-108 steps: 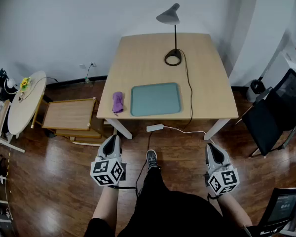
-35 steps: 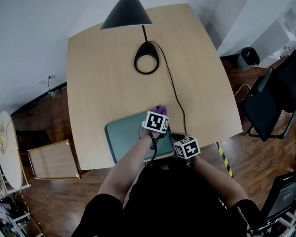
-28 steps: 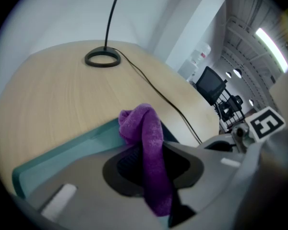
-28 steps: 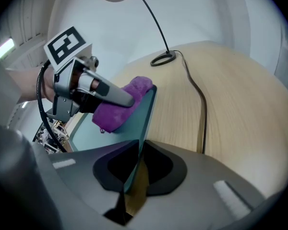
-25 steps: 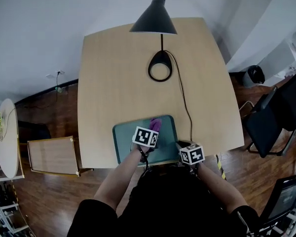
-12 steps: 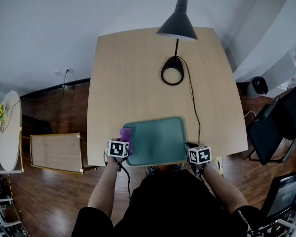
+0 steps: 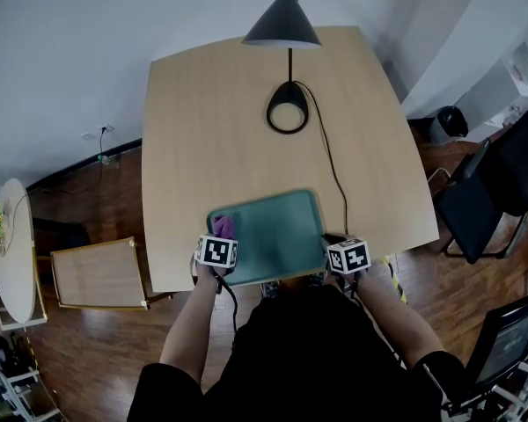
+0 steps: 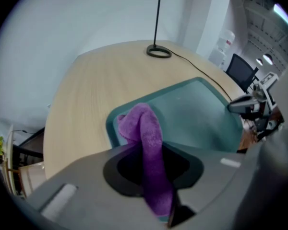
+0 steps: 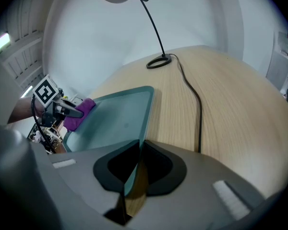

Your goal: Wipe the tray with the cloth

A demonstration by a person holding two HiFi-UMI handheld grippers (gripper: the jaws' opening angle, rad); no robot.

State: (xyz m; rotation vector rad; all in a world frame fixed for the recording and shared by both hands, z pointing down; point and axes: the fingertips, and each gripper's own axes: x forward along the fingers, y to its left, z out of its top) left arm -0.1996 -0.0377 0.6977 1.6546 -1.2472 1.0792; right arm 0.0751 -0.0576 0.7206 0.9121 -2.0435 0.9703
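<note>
Two grips: purple fabric cloth [image 8: 143,128] is clenched by left gripper [image 7: 221,237]; teal rectangular tray [image 7: 277,229] is clamped at its rim by right gripper [image 7: 329,244].
Stroke: cloth is best pressed flat, passes overlapped.

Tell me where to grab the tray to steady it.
Pinch the tray by its raised rim at the near right corner, coming from the near side. It lies flat, so only the thin rim offers a bite; the right hand-held gripper is shut there, clear of the cloth in the left hand-held gripper.
</note>
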